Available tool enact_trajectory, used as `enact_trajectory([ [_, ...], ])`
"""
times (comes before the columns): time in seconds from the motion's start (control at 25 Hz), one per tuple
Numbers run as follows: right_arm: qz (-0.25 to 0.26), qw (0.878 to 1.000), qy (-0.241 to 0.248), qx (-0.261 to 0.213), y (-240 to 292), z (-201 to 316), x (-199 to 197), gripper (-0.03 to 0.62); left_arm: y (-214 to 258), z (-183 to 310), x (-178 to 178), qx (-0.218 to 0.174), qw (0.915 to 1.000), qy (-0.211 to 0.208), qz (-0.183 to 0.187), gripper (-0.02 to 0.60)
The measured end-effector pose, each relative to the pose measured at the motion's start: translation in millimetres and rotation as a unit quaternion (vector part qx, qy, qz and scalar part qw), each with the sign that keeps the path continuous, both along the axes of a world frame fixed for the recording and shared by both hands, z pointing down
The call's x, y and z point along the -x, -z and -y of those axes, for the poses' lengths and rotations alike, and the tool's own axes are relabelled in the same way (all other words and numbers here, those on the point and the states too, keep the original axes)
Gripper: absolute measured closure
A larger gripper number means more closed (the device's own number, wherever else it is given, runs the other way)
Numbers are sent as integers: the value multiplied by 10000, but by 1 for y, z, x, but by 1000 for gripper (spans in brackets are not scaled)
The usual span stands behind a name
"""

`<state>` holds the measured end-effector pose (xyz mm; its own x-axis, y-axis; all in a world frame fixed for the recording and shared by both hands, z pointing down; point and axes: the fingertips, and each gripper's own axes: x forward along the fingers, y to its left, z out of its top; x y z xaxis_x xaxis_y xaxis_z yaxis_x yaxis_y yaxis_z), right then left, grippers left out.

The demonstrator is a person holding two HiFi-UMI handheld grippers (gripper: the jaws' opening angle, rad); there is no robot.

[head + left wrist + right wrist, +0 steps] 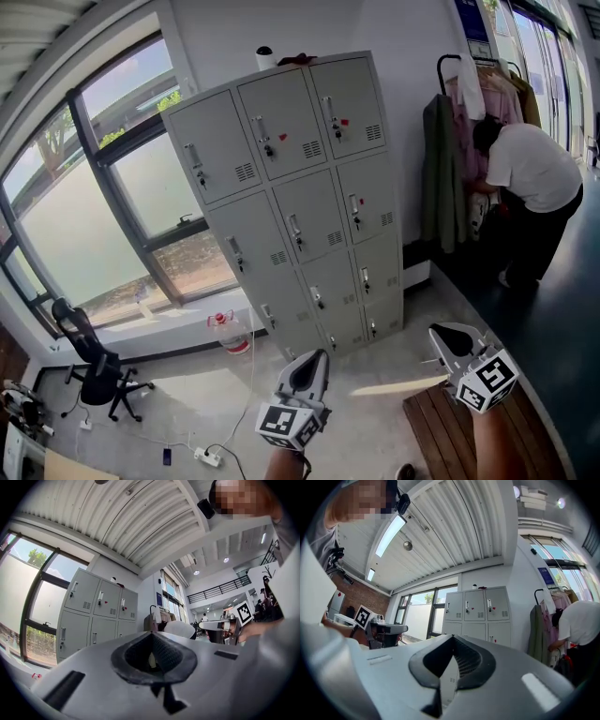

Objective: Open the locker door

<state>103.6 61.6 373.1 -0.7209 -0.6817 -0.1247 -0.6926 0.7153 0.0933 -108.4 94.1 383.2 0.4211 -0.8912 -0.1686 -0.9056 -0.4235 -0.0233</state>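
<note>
low in the head view, the left gripper [317, 362] and right gripper [439, 332] are pale grey, wedge-shaped shells. dark grey ribbed pads [169, 654] line their jaws. the left cube [291, 424] and right cube [487, 382] are white with black square markers.

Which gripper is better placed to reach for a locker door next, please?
Left, probably: the left gripper points at the lockers from straight in front, while the right gripper sits off past their right edge. Neither touches them.
</note>
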Motion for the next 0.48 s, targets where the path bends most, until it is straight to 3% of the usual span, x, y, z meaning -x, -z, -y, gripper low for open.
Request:
enact_trajectory([
  [0.48, -159, 9994, 314, -73, -8, 116, 8, 600, -6, 116, -5, -105, 9997, 198, -81, 575],
])
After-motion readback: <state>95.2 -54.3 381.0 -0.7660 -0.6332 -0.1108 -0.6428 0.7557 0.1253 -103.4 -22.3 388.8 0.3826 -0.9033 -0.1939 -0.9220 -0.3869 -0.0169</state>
